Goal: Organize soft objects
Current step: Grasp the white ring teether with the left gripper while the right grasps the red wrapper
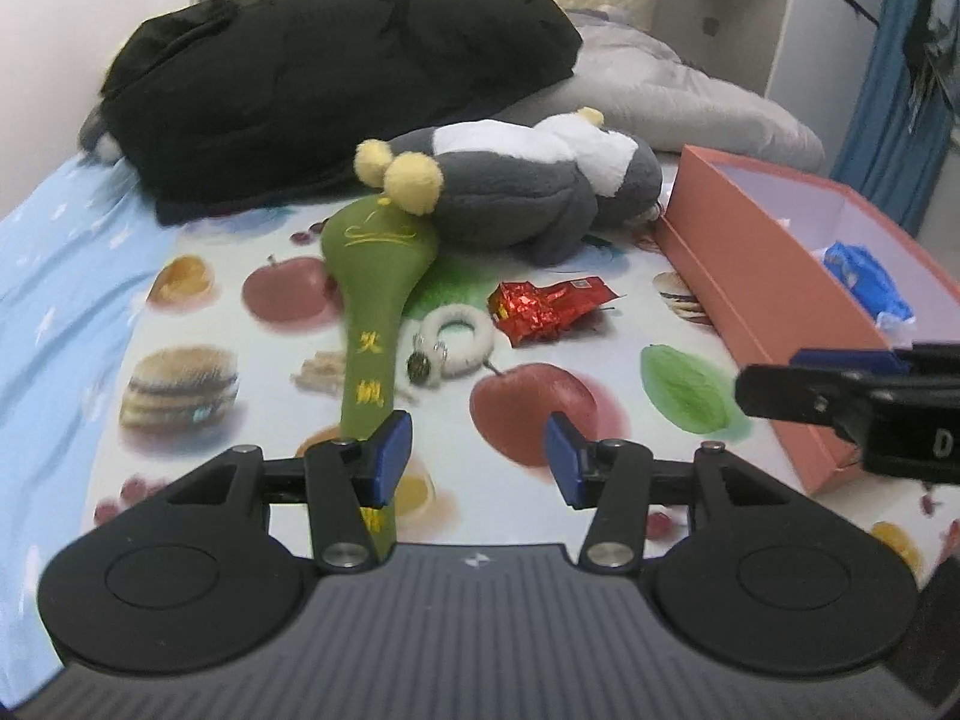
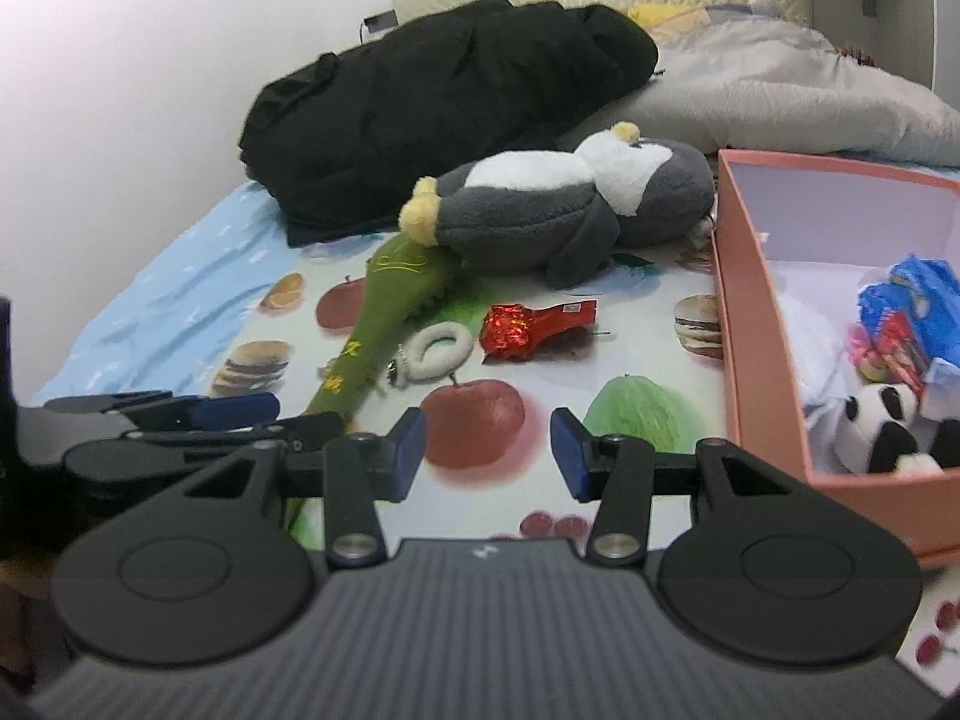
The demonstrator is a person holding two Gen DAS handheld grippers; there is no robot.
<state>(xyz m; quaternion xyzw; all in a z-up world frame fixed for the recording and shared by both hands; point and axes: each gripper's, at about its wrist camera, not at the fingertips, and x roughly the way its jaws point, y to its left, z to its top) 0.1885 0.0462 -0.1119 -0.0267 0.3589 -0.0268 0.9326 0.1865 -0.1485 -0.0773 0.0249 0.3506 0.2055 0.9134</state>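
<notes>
Bed with fruit-and-burger printed sheet carries everything: black bundled coat at the back, pink cardboard box on the right holding a blue packet and small panda plush. Grey-and-white plush penguin lies beside the box, its yellow feet touching a long green fabric pouch. Near them sit a crinkled red foil wrapper and white fluffy ring. Left gripper and right gripper hover with jaws wide apart, holding nothing
</notes>
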